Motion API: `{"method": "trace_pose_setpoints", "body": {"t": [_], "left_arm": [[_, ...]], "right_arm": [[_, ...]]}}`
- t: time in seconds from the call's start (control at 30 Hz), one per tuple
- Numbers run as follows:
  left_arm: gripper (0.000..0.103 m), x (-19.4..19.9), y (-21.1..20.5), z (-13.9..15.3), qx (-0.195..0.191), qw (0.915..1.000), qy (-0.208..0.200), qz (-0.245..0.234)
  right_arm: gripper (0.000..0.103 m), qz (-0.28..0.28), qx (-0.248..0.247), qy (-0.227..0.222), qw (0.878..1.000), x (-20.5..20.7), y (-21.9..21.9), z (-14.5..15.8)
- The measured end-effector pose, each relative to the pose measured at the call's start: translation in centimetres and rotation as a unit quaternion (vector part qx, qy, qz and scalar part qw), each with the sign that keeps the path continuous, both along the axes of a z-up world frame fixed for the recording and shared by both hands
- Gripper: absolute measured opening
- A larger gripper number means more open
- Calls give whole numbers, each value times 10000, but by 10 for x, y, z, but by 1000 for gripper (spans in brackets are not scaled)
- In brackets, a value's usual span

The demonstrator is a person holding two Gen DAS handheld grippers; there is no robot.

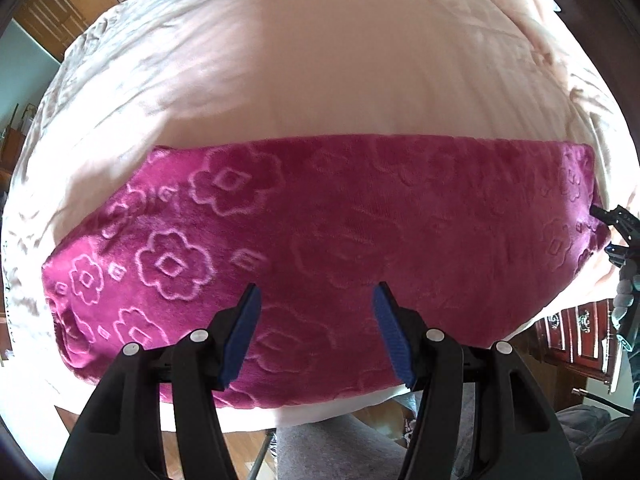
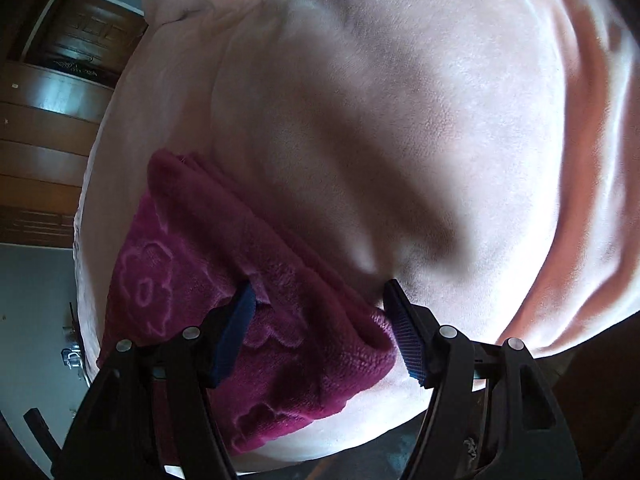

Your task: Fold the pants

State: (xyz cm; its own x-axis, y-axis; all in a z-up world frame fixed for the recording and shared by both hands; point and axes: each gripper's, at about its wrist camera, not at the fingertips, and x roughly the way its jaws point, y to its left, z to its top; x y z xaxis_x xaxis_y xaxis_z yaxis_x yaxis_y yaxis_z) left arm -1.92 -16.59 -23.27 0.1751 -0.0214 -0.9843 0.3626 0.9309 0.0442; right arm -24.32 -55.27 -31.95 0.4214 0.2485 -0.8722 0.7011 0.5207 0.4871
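**Pants lie in a long band, ready for the next fold**

Pants [image 1: 320,240] of magenta fleece with a raised flower pattern lie as one long band across the near edge of the bed, on a pale pink blanket [image 1: 320,60]. The band runs side to side in the left wrist view, its far edge straight and its surface mostly smooth.

Above the middle of the band hangs the left gripper [image 1: 316,300], pointing down at the fleece with its jaws about half apart and nothing between the blue pads; whether the tips touch the pile is hard to judge through the fisheye. At the band's right end, the right gripper [image 2: 318,300] has its jaws spread, straddling the stacked layers at that corner without pinching them, the right pad just beside the rolled edge.

The step in hand looks like taking hold of that end to fold the band across on itself. To do it well, the right jaws should go deep enough to catch every layer, since the top one alone would peel away. The left gripper can pin the middle so the crease forms there. Carry the end low and level, and match the far edges before letting go.
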Motion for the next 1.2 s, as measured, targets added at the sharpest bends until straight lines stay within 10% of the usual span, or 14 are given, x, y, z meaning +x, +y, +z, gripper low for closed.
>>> {"method": "trace_pose_setpoints", "body": {"t": [0.3, 0.73, 0.83, 1.2], "left_arm": [[58, -7, -21, -12, -16, 9995, 172, -264], [58, -7, -23, -7, -51, 9995, 157, -286], [58, -8, -19, -5, -82, 9995, 164, -263], [58, 1, 4, 7, -469, 9985, 64, -290]], "right_arm": [[28, 292, 258, -179, 9991, 16, 3, 7], [36, 356, 60, -87, 9993, 22, 14, -3], [23, 314, 195, -111, 9993, 24, 17, 2], [20, 655, -180, -1097, 9916, 36, 73, 120]]}}
